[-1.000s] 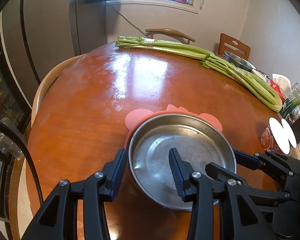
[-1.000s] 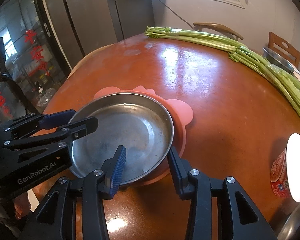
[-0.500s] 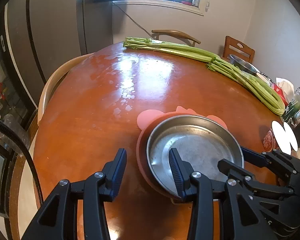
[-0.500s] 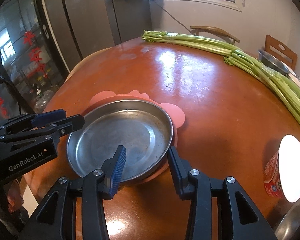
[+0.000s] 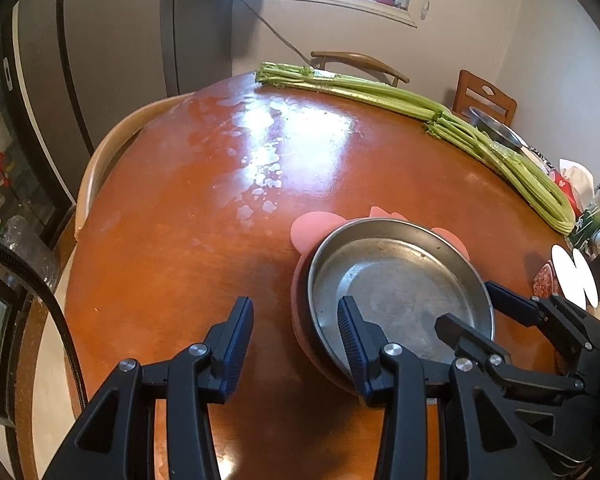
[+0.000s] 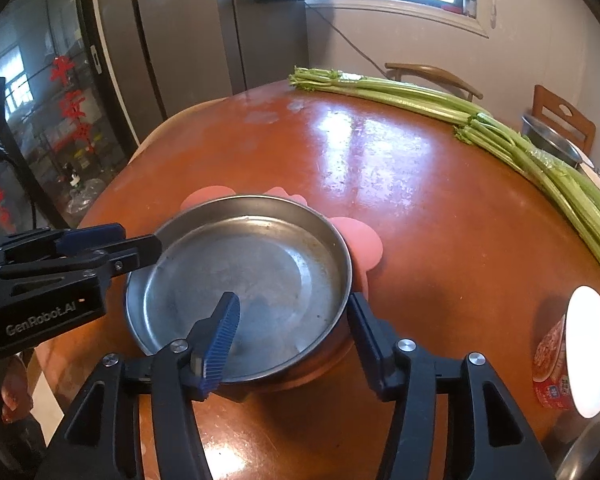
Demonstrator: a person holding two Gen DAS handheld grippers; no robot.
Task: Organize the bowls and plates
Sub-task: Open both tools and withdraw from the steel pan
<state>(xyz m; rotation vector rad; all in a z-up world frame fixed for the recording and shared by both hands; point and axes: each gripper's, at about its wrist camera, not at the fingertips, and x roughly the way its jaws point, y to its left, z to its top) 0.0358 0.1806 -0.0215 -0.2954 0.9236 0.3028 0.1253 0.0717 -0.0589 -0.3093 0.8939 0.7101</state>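
Observation:
A steel plate (image 6: 252,280) (image 5: 396,288) rests inside a pink plate with round ears (image 6: 360,240) (image 5: 312,232) on the round wooden table (image 6: 420,208). My right gripper (image 6: 292,300) (image 5: 472,308) straddles the stack's near rim. Its jaws are opening, one finger over the steel plate, the other outside the pink rim, pads not pressing. My left gripper (image 5: 294,308) (image 6: 138,240) stands just left of the stack, jaws apart over bare wood with nothing between them.
Long celery stalks (image 5: 440,120) (image 6: 500,132) lie along the far and right side. A red cup with a white lid (image 6: 556,360) stands at the right edge. Wooden chairs (image 5: 360,64) ring the table, one holding a steel bowl (image 6: 552,140). Dark cabinets (image 6: 172,48) stand at the left.
My left gripper, whose fingers straddled the stack's rim, has come off it to the left. The right gripper's jaws have spread wider around the near rim.

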